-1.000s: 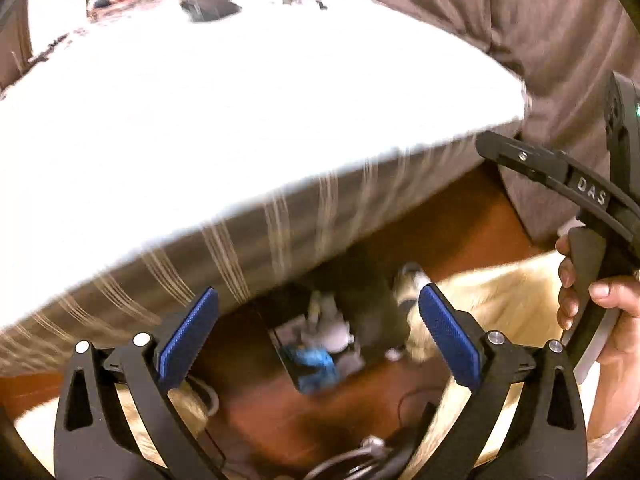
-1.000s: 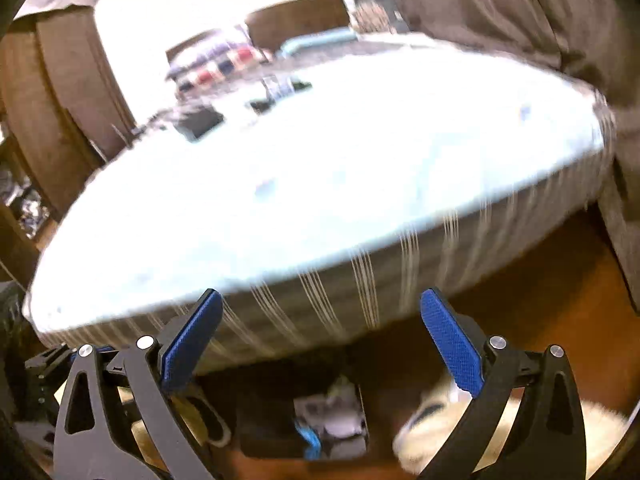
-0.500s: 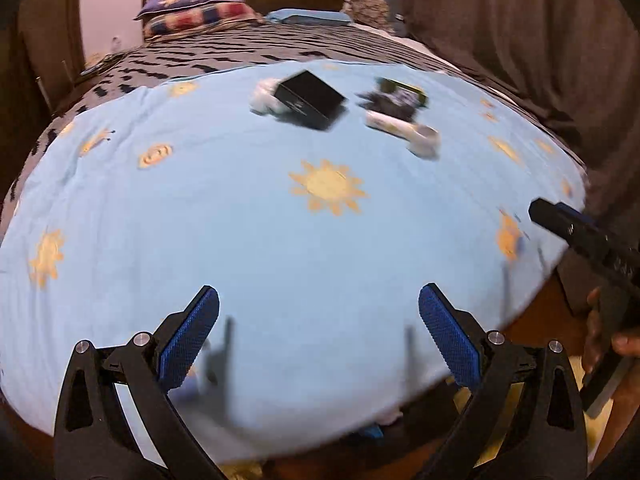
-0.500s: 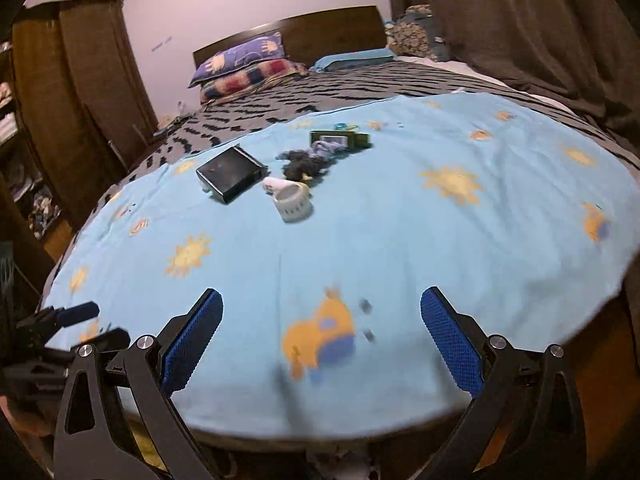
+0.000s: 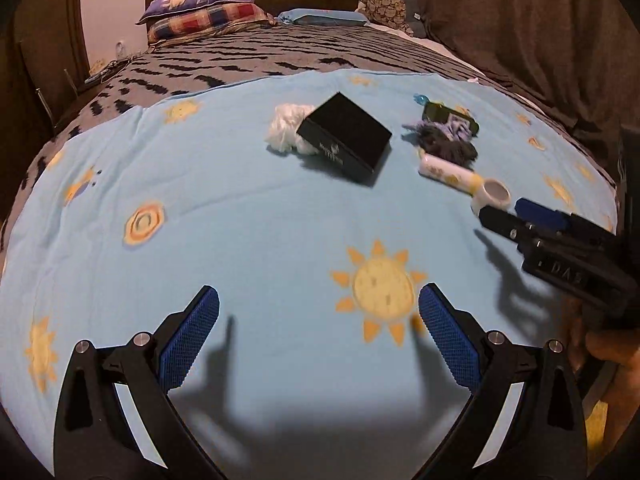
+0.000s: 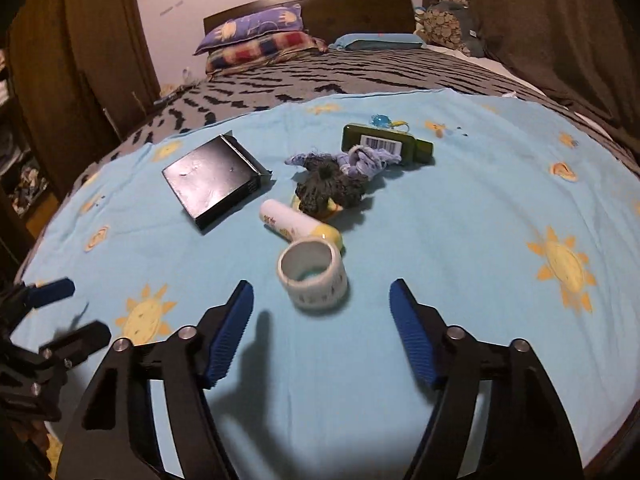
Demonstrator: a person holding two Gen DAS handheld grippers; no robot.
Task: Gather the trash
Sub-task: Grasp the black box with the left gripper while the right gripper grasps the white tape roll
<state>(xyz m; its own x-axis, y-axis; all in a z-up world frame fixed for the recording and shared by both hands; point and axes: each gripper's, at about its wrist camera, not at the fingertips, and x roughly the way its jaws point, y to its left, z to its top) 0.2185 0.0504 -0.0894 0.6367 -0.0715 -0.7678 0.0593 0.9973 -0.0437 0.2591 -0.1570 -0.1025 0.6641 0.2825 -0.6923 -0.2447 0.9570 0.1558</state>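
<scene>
Black gripper frames, blue ribbed fingers (image 5: 188,336), silver screws, raised "DAS" lettering

On the bed (image 6: 460,264) lay one black box (image 6: 212,176), one tape roll (image 6: 312,276), one white tube (image 6: 296,224), one green bottle (image 6: 384,144), one dark cloth bundle (image 6: 332,184), one white wad (image 5: 286,128), and two pillows (image 6: 256,40).

"DAS" embossed on the right gripper's (image 5: 520,216) black body, partly blurred, so possibly more letters. Green bottle (image 6: 386,145) carries a white barcode label, digits too small to read. Black box (image 5: 345,137) has a small pale logo on its side, unreadable.
</scene>
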